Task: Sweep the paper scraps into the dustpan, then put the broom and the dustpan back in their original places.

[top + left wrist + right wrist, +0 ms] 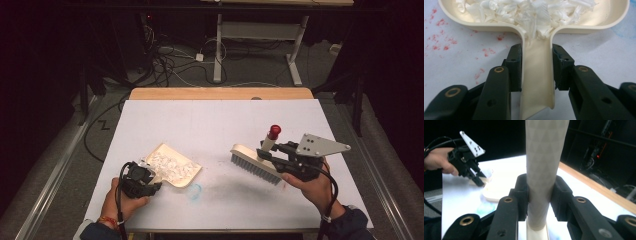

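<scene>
High view: left gripper [150,181] clamps the handle of a cream dustpan [187,177] lying at the table's [215,120] front left, holding white shreds [170,166]. Right gripper [267,152] clamps the brush [255,162] by its red-tipped handle, bristles raised above the table, right of the dustpan, well apart.

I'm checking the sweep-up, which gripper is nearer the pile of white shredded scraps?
Left. The left gripper clamps the cream plastic dustpan holding the scraps; the right gripper holds the brush apart.
</scene>
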### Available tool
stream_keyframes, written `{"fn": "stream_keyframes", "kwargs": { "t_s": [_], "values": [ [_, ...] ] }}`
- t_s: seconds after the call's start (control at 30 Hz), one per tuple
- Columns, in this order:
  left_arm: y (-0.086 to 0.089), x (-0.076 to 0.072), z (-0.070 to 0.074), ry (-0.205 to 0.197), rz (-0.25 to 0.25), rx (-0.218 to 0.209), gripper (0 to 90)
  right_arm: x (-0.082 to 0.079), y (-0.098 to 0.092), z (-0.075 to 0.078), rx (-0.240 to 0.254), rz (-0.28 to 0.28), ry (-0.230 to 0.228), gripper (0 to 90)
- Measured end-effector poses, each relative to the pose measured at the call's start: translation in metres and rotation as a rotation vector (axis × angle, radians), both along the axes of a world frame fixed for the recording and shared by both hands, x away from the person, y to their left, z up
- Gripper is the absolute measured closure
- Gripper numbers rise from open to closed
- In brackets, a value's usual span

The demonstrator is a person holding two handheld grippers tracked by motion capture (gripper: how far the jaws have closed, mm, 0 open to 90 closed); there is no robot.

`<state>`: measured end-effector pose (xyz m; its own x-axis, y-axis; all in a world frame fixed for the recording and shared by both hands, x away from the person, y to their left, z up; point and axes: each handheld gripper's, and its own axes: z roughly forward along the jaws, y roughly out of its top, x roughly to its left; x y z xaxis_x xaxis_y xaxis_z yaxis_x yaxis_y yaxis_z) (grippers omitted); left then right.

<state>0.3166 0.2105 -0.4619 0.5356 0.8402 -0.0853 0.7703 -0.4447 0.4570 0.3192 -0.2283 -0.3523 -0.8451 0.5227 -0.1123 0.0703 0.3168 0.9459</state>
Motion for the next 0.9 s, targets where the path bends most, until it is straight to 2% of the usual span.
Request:
{"fn": "stream_keyframes", "kwargs": {
  "t_s": [0.27,0.5,0.6,0.7,0.73,0.8,0.9],
  "values": [
    [-0.001,0.003,0.0,-0.009,0.021,-0.002,62.6,-0.014,-0.035,-0.004,-0.017,-0.033,0.039,70.9],
    [-0.003,0.006,-0.001,-0.024,0.053,0.004,62.6,-0.022,-0.061,-0.005,-0.041,-0.009,0.073,70.9],
    [-0.004,0.007,-0.001,-0.027,0.064,0.005,62.6,-0.021,-0.068,-0.007,-0.066,-0.01,0.108,70.9],
    [-0.006,0.009,0.0,-0.038,0.091,0.003,62.7,-0.02,-0.073,-0.007,-0.099,0.037,0.144,70.9],
    [-0.006,0.009,0.001,-0.044,0.1,-0.004,62.7,-0.02,-0.075,-0.007,-0.103,0.051,0.15,70.9],
    [-0.005,0.012,0.003,-0.051,0.123,-0.023,62.7,-0.016,-0.077,-0.007,-0.115,0.075,0.189,70.9],
    [-0.006,0.016,0.004,-0.064,0.156,-0.032,62.7,-0.009,-0.079,-0.011,-0.128,0.095,0.228,70.9]
  ]
}}
